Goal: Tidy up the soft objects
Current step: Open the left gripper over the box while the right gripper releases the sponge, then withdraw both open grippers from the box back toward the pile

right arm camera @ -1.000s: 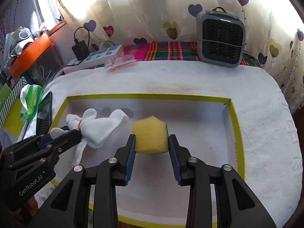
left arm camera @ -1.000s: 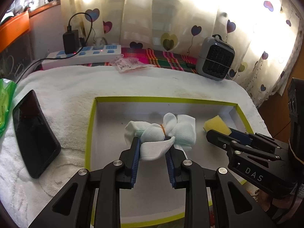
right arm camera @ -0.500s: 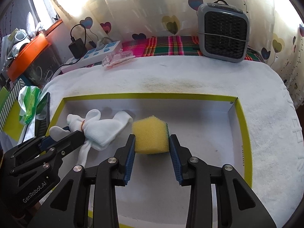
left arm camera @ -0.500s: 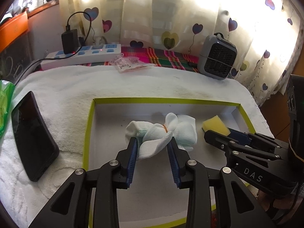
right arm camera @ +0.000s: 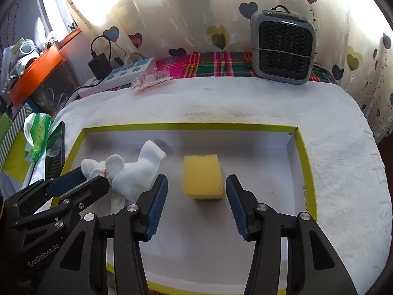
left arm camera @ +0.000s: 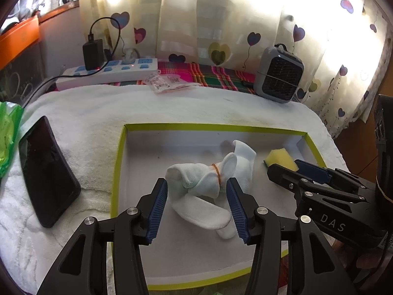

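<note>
A white sock bundle (left arm camera: 203,179) tied with an orange rubber band lies on the floor of the yellow-rimmed white tray (left arm camera: 208,126). My left gripper (left arm camera: 197,196) straddles it, jaws opening, and the blue pads stand just off the cloth. A yellow sponge (right arm camera: 203,177) rests flat on the tray floor (right arm camera: 186,125) to the right of the sock bundle (right arm camera: 132,169). My right gripper (right arm camera: 196,184) is around its near end with its jaws opening and a gap on each side. Each gripper shows in the other's view, the right gripper (left arm camera: 294,169) by the sponge (left arm camera: 282,158).
The tray sits on a white towel (right arm camera: 245,103). A black phone (left arm camera: 46,169) lies left of the tray, with a green plastic bag (left arm camera: 7,132) beyond it. At the back stand a power strip (left arm camera: 108,72), a plastic packet (left arm camera: 169,83) and a grey fan heater (right arm camera: 282,49).
Both grippers have opened. The left one let go of the sock bundle and the right one let go of the sponge; both things now lie loose on the tray floor.
</note>
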`<state>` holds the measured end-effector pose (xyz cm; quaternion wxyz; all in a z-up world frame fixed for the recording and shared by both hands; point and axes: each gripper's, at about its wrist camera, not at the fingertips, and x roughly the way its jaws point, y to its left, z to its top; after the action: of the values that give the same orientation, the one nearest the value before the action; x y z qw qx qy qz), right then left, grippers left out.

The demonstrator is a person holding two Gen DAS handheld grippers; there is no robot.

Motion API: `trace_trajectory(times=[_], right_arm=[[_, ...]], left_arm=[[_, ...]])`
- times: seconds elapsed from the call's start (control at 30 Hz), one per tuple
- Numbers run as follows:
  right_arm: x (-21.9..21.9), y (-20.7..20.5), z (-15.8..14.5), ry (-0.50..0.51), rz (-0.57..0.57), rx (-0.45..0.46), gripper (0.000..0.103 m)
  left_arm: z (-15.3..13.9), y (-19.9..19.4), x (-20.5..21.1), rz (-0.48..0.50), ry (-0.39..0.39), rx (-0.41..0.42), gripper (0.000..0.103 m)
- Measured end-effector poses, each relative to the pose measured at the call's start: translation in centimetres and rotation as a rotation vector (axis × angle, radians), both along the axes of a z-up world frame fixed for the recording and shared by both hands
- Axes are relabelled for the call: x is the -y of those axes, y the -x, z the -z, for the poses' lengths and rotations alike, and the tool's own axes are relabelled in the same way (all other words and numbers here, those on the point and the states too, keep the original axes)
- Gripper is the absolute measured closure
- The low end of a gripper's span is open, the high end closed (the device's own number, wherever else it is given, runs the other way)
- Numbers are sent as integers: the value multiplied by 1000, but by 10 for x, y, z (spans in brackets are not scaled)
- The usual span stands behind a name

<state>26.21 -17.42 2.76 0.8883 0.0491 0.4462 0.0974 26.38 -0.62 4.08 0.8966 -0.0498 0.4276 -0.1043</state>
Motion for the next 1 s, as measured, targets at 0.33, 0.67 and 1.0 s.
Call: trace_trajectory(times=[0.33,0.67,1.0], right_arm=[[1,16,-8,-12,3,21,50],[0,41,-16,-9,-3,57,45],[5,73,-18,-27,14,78,45]], left_arm=[[-9,18,-3,-9,-2,22,50],[-14,41,-6,-15,-4,20,50],[-21,76,-7,-32,-26,68,50]])
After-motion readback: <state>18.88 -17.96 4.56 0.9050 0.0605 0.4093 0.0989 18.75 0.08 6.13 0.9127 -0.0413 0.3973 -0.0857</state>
